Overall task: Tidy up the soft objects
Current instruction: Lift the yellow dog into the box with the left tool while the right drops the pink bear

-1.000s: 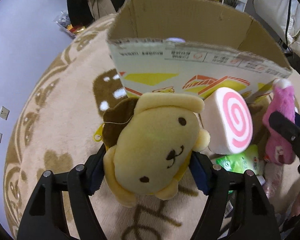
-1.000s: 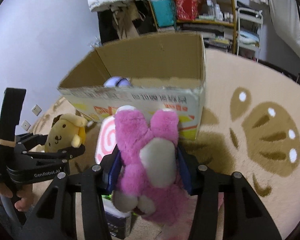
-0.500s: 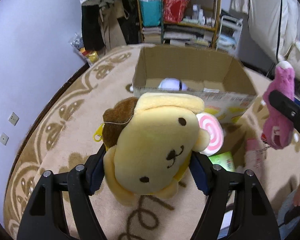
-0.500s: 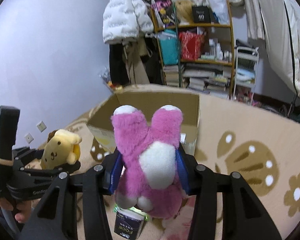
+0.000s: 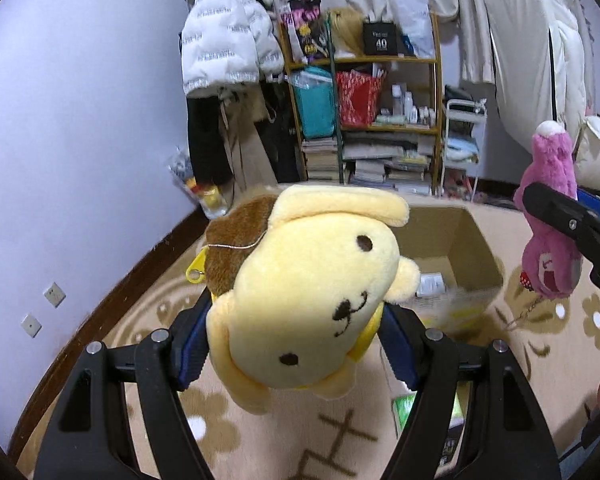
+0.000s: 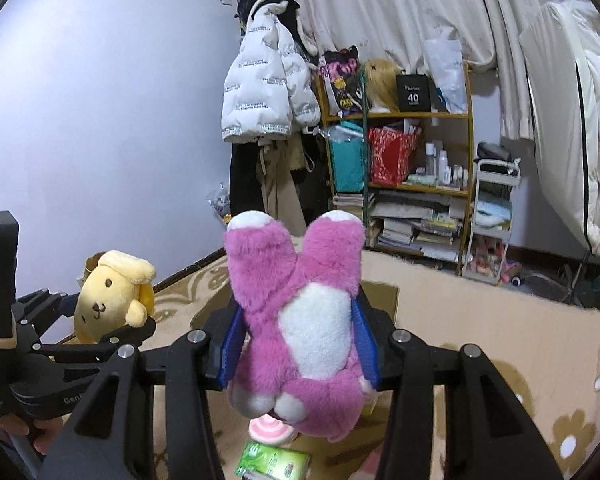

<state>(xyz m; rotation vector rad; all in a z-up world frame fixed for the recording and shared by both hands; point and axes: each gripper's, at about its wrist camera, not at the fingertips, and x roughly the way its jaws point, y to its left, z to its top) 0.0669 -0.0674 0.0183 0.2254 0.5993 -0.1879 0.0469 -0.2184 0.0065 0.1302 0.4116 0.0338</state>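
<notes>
Lifting both clamped toys, I had raised the yellow dog plush (image 5: 312, 300) in the left gripper (image 5: 296, 344) and the pink bear plush (image 6: 304, 320) in the right gripper (image 6: 298, 344) clear above the far cardboard box (image 5: 464, 248), ready for dropping in.

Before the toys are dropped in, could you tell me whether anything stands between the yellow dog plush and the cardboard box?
Nothing visible does. The left tool holds the yellow dog plush above the rug, and the open-topped cardboard box sits just beyond it. The pink plush hangs off to the right in the right tool, clear of that path.
</notes>
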